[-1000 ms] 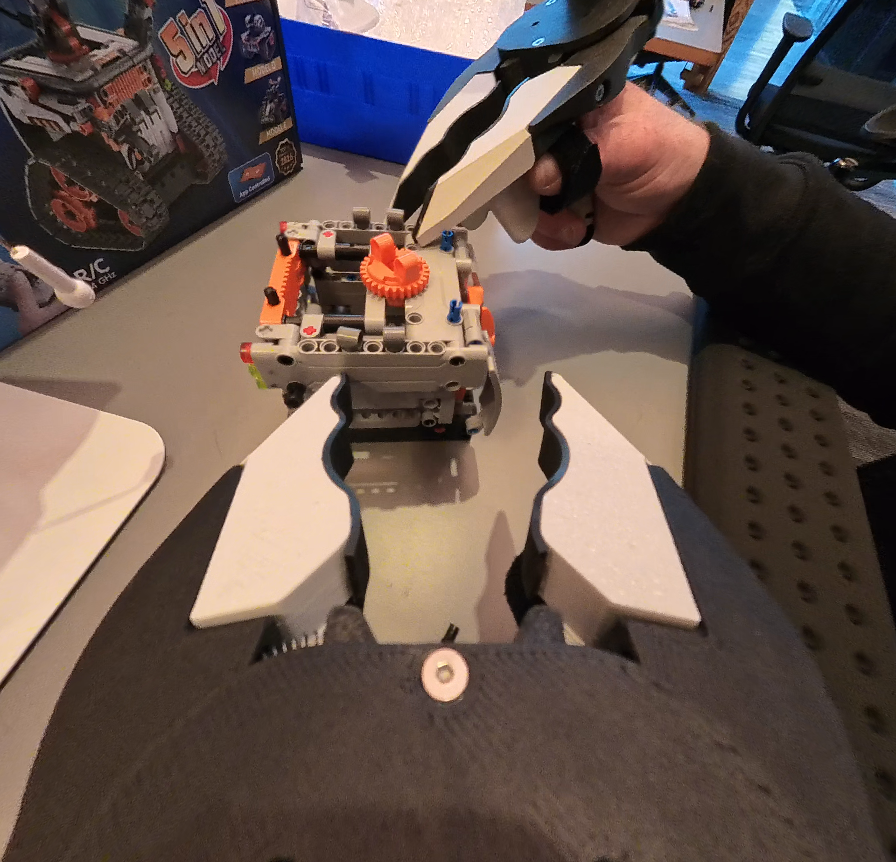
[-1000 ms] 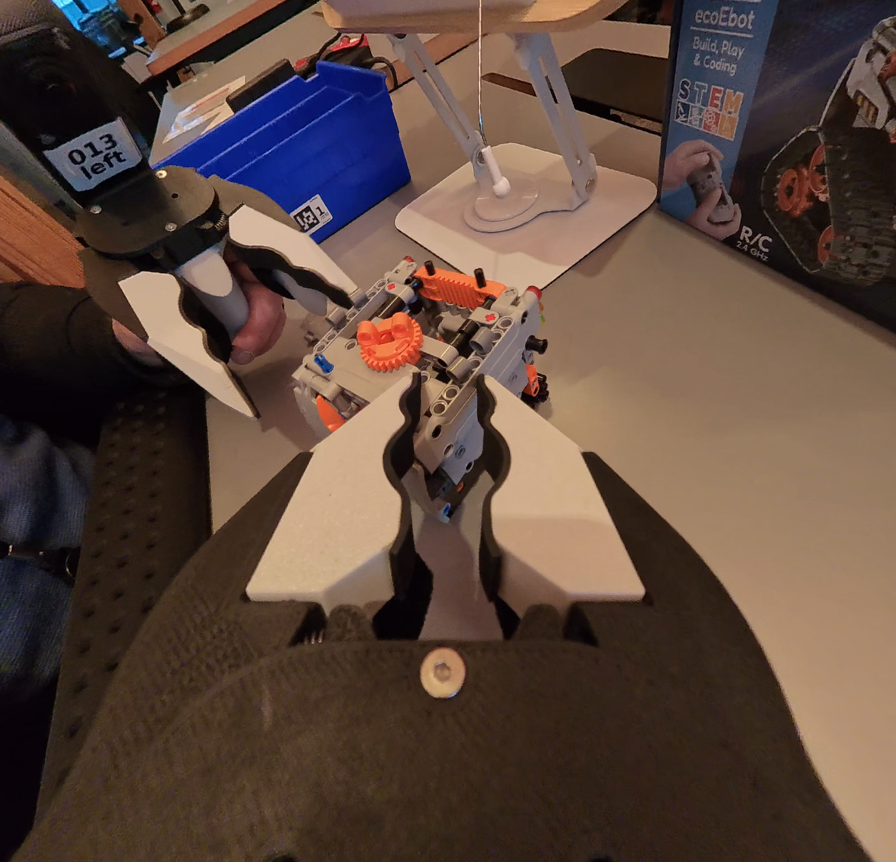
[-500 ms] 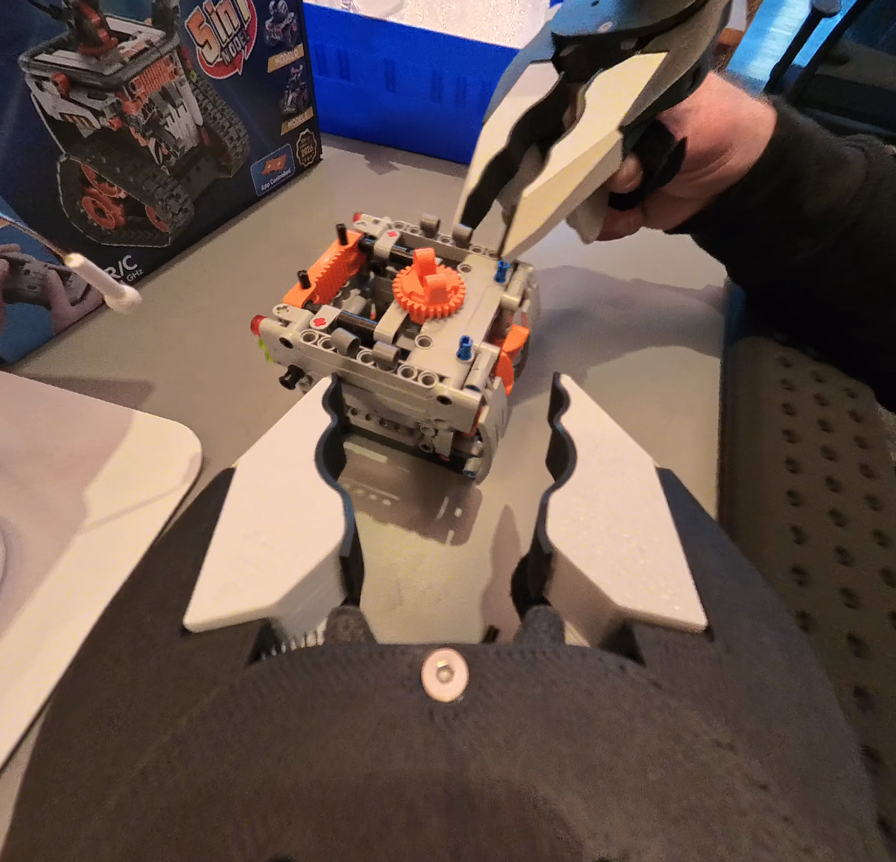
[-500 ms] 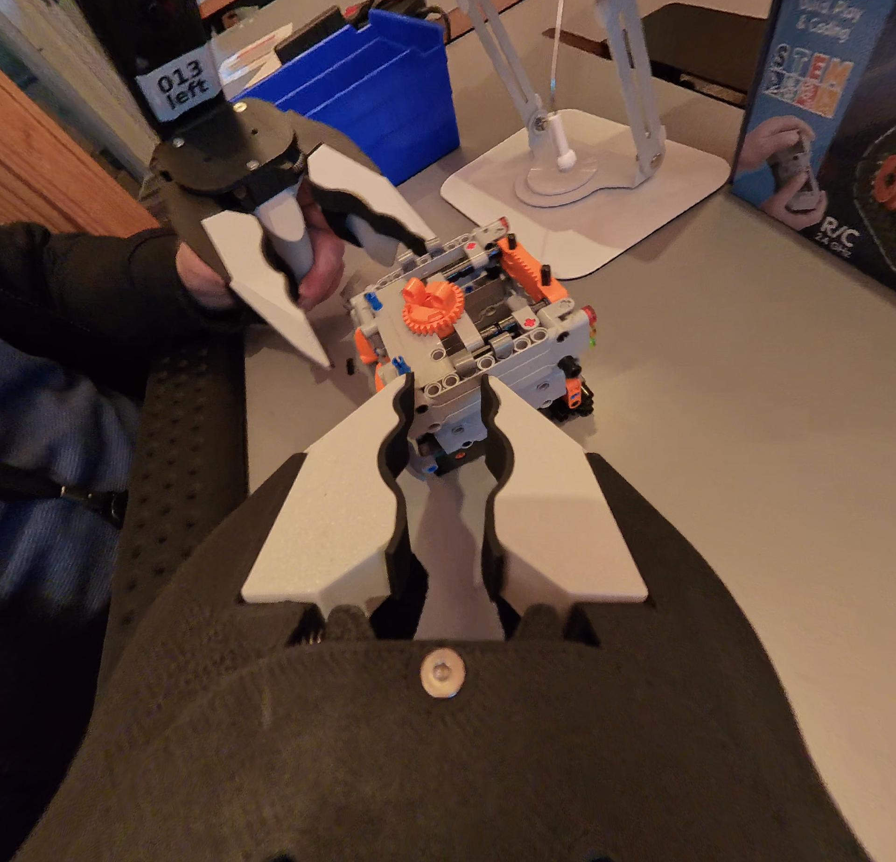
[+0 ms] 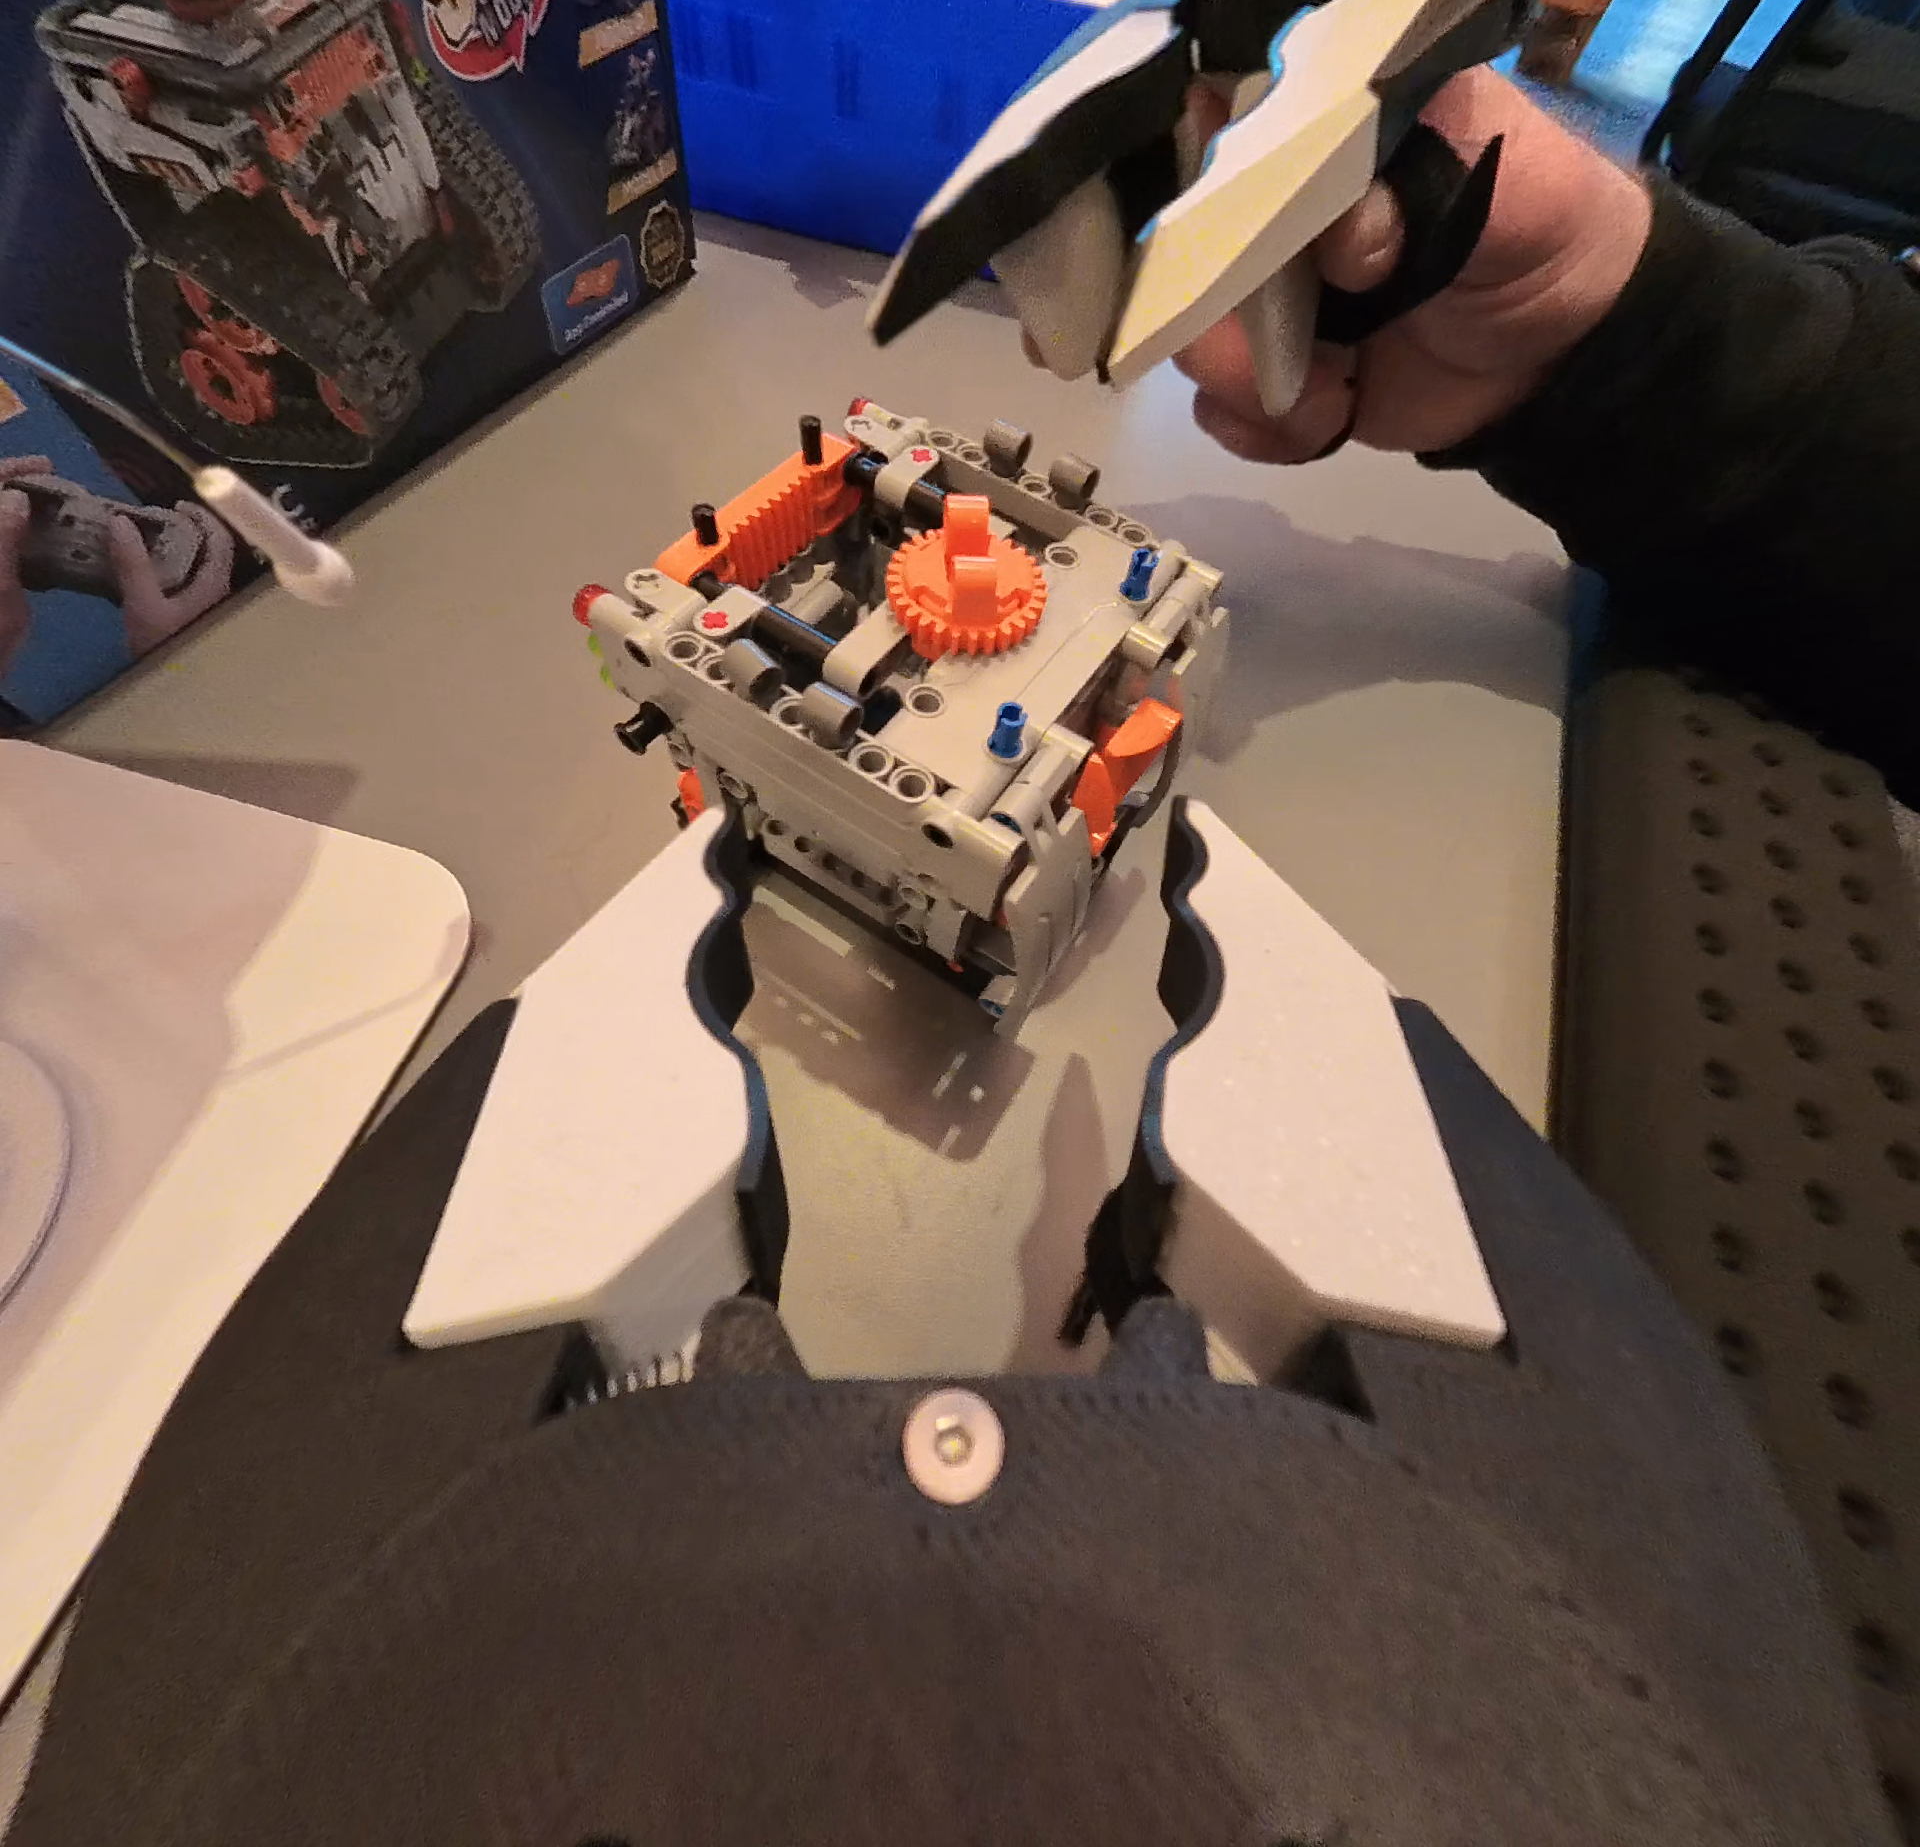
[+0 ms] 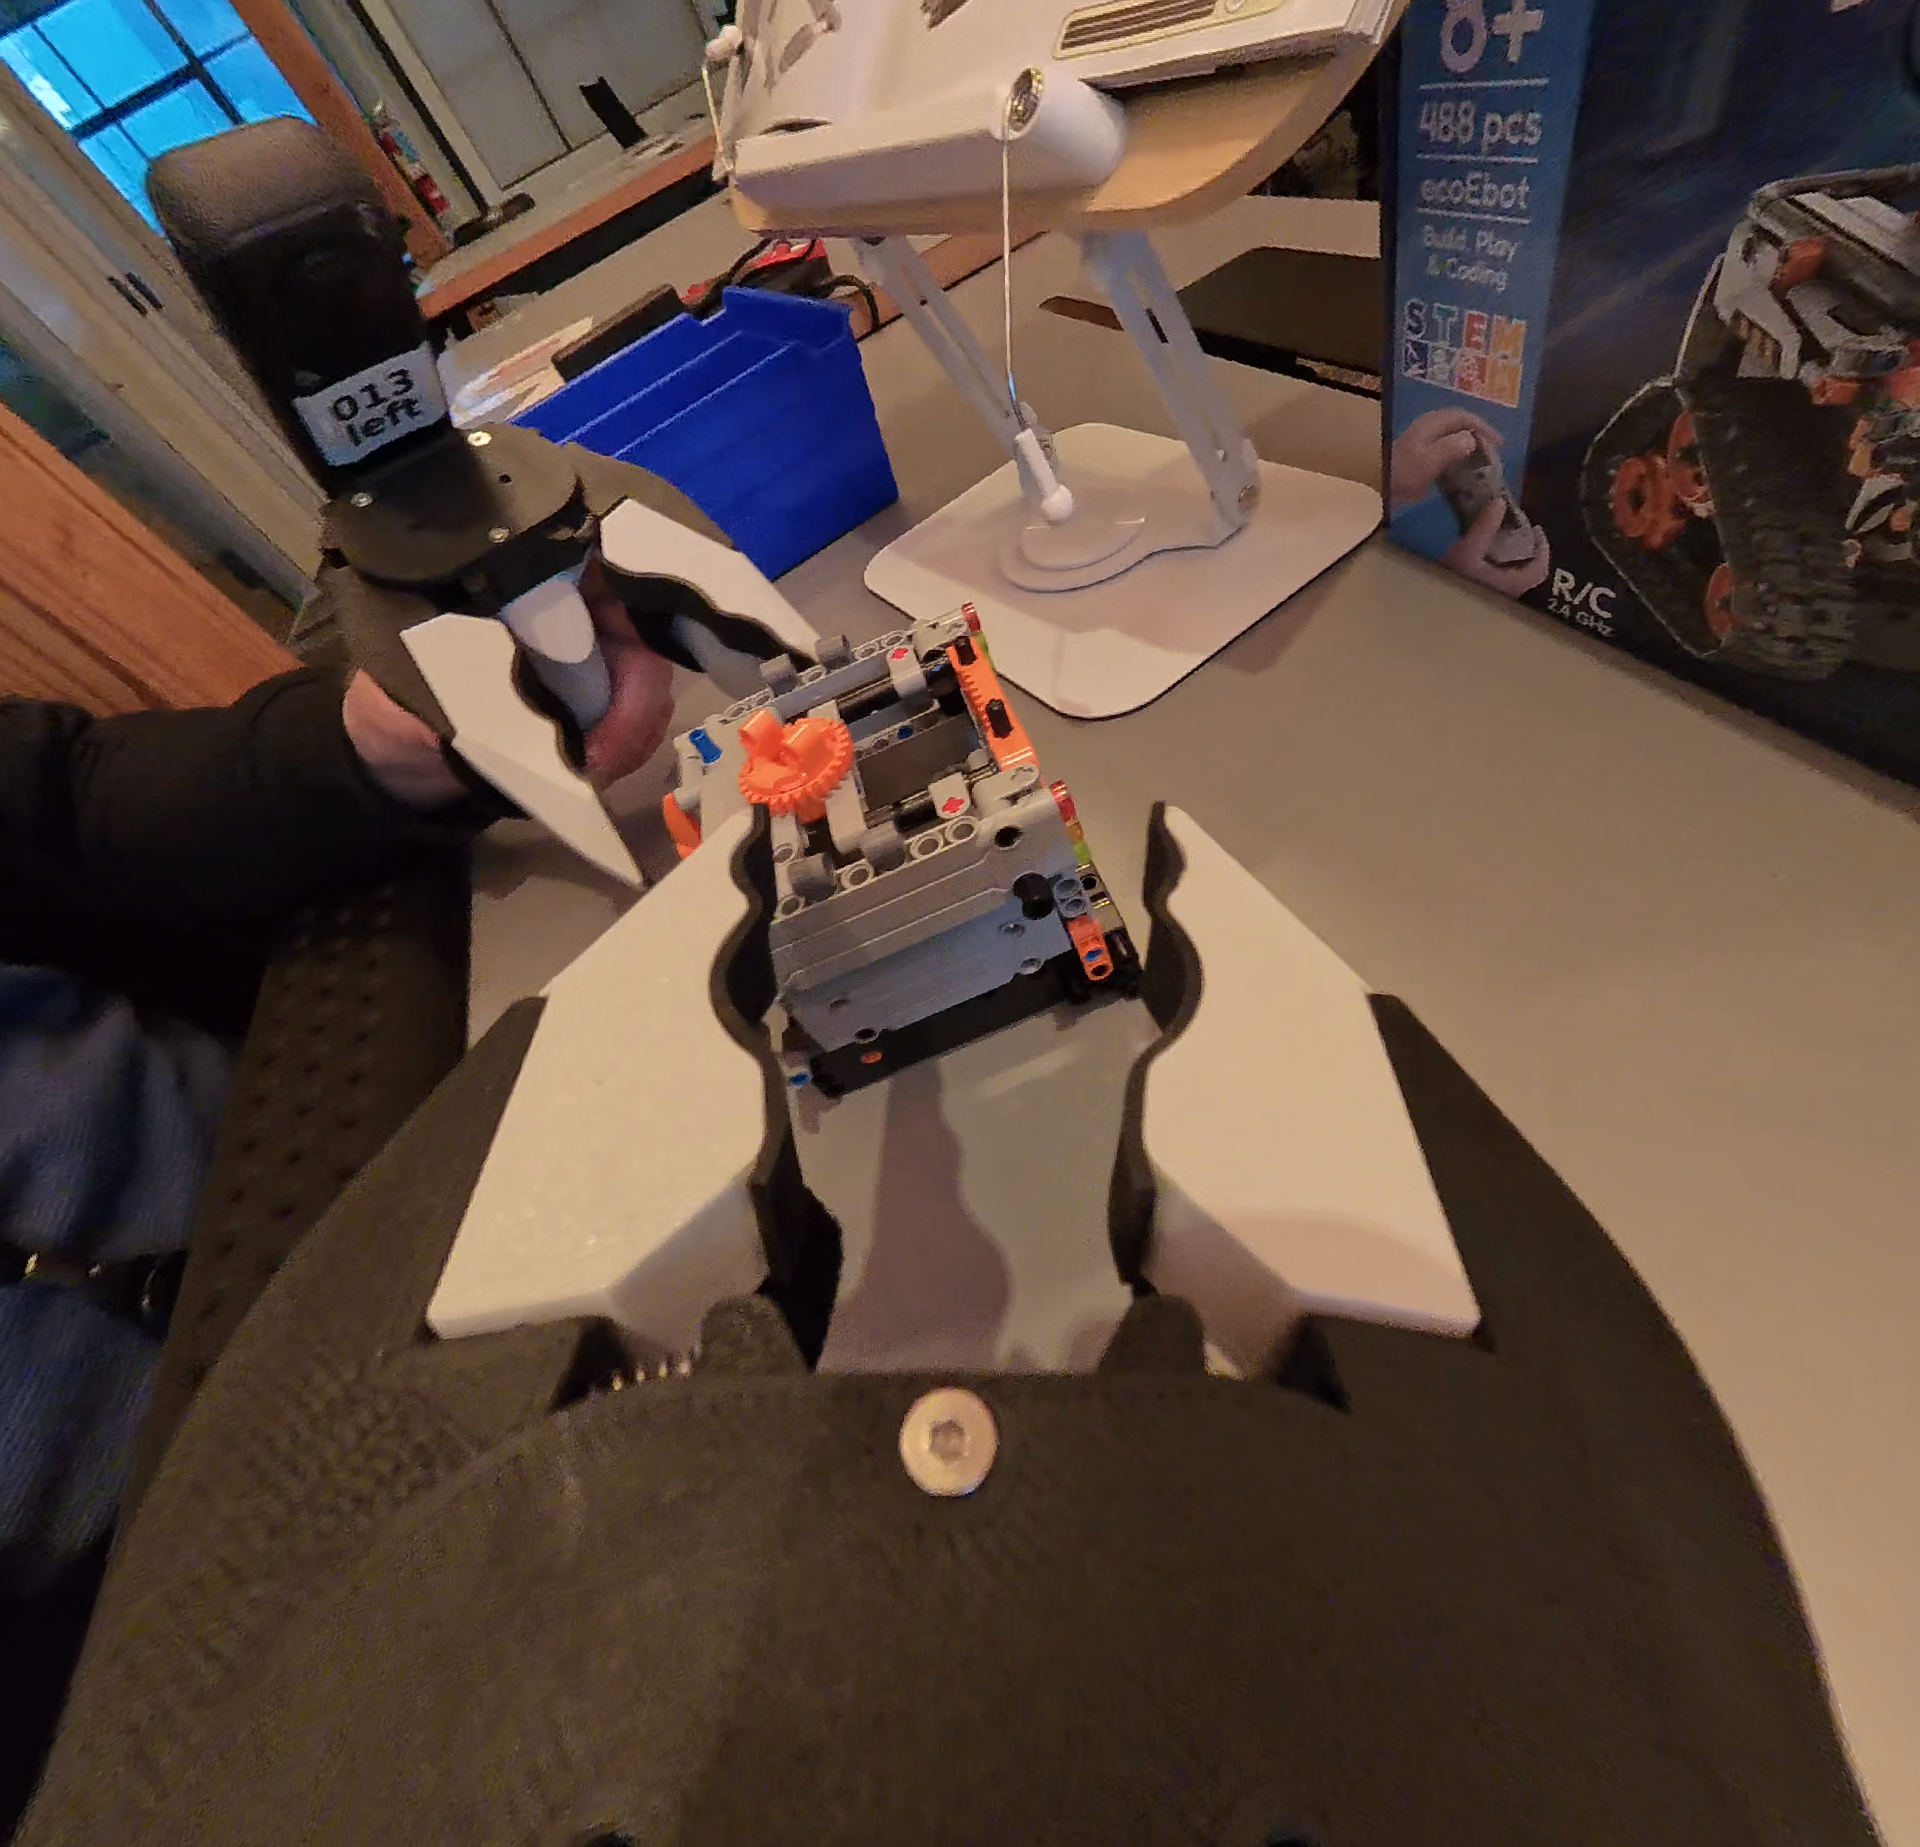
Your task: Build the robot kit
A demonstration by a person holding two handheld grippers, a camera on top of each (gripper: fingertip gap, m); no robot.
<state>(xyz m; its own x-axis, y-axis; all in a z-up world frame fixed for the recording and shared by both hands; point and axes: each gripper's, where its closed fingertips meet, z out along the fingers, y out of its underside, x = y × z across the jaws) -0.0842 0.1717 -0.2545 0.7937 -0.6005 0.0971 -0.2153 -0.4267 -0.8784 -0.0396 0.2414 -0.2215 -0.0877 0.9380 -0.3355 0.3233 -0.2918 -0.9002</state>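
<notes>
A grey and orange brick-built model [image 5: 914, 696] with an orange gear [image 5: 966, 592] on top stands on the grey table [image 5: 1351, 862]. My left gripper [image 5: 951, 831] is open, its fingertips on either side of the model's near lower edge; I cannot tell whether they touch it. My right gripper [image 5: 997, 343] is open and empty, raised above and behind the model. In the right wrist view the model [image 6: 914, 862] lies just past the open right gripper [image 6: 956, 826], and the left gripper [image 6: 722, 763] sits at the model's left side.
A blue bin [image 5: 862, 83] and a dark printed toy box [image 5: 312, 187] stand behind the model. A white stand base [image 6: 1122, 571] holds an open booklet [image 6: 1039, 21]. A black perforated mat [image 5: 1745, 1070] lies along the table's edge. About 10 centimeters separates my left fingertips from my right.
My right gripper opened, let go of the model and lifted away. The model turned on the table and stands free. My left gripper stayed open at its near side.
</notes>
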